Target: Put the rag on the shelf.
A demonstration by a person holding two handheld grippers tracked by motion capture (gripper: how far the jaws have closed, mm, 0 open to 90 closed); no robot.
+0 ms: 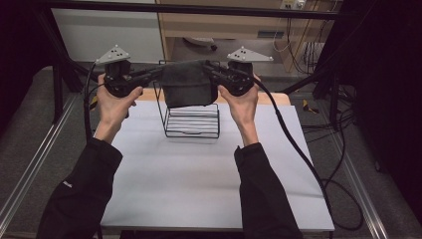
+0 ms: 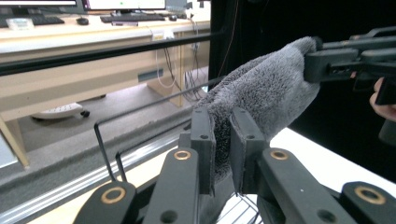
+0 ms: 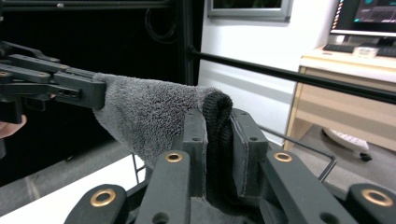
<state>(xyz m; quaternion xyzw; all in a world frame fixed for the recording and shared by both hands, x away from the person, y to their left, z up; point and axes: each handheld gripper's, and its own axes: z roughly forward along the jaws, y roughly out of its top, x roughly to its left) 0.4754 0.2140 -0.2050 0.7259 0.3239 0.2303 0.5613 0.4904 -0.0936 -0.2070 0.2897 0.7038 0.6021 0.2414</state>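
A dark grey fluffy towel hangs stretched between my two grippers, above a black wire rack at the far middle of the white table. My left gripper is shut on the towel's left corner; in the left gripper view the cloth is pinched between the jaws. My right gripper is shut on the right corner, and the right gripper view shows the folded edge squeezed between its pads. Each gripper view also shows the other gripper clamped on the far corner.
The wire rack has an upright frame at the back and horizontal bars on its base. The white table top stretches toward the person. Black cables trail off the right side. Desks and monitors stand behind.
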